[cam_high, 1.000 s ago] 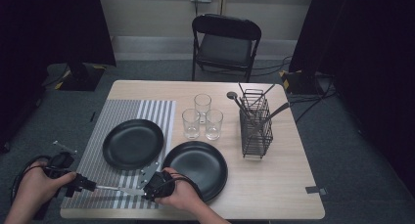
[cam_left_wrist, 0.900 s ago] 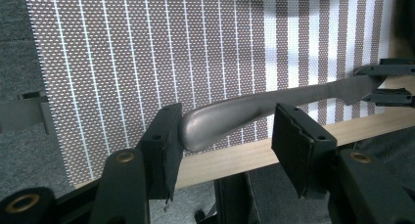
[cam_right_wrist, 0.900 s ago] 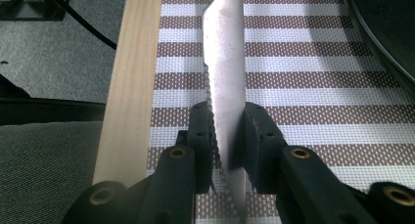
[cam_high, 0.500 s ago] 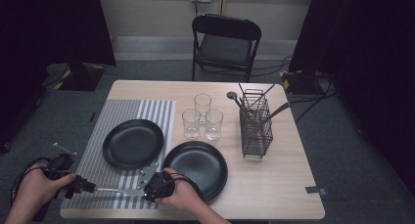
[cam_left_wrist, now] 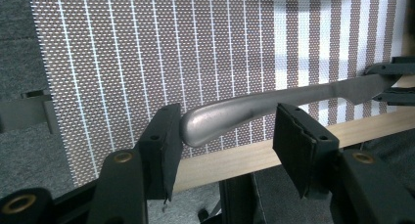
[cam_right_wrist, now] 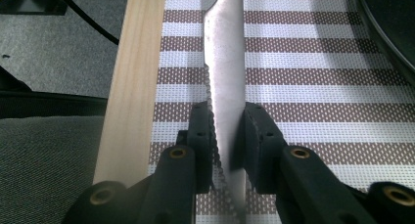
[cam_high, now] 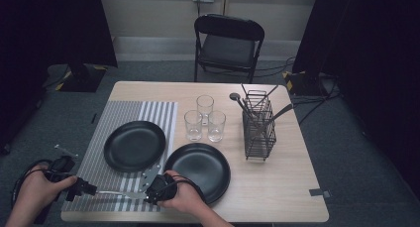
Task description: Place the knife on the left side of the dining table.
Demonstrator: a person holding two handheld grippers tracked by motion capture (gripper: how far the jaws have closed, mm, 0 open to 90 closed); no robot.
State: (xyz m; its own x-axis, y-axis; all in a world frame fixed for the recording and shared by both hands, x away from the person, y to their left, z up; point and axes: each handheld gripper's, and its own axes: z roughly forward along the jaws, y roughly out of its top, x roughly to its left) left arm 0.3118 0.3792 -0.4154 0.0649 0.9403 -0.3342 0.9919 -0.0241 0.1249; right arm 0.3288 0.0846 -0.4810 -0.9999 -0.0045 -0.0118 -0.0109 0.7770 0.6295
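The right gripper (cam_right_wrist: 228,136) is seen clamped on the blade of a table knife (cam_right_wrist: 226,77), its two black jaws pressed against the flat sides with the serrated edge turned toward the table's wooden border. In the high view the same right gripper (cam_high: 157,188) is held at the near edge of the table (cam_high: 277,187), just in front of the nearer black plate (cam_high: 198,170), and the knife (cam_high: 116,192) is stretched level from it toward the left gripper (cam_high: 81,187).

The left gripper (cam_left_wrist: 222,136) is held released: its jaws stand apart on either side of the knife's rounded handle end (cam_left_wrist: 215,119), the handle tip close against one pad (contact cannot be made out) and well clear of the other. The knife is thus carried by the right gripper alone, above the striped placemat (cam_high: 124,113) near the table's front edge.

Farther out, a second black plate (cam_high: 134,145) is set on the placemat, three drinking glasses (cam_high: 204,119) are grouped at the table's middle, and a wire cutlery rack (cam_high: 258,128) with utensils stands to the right. A folding chair (cam_high: 229,43) is placed beyond the table
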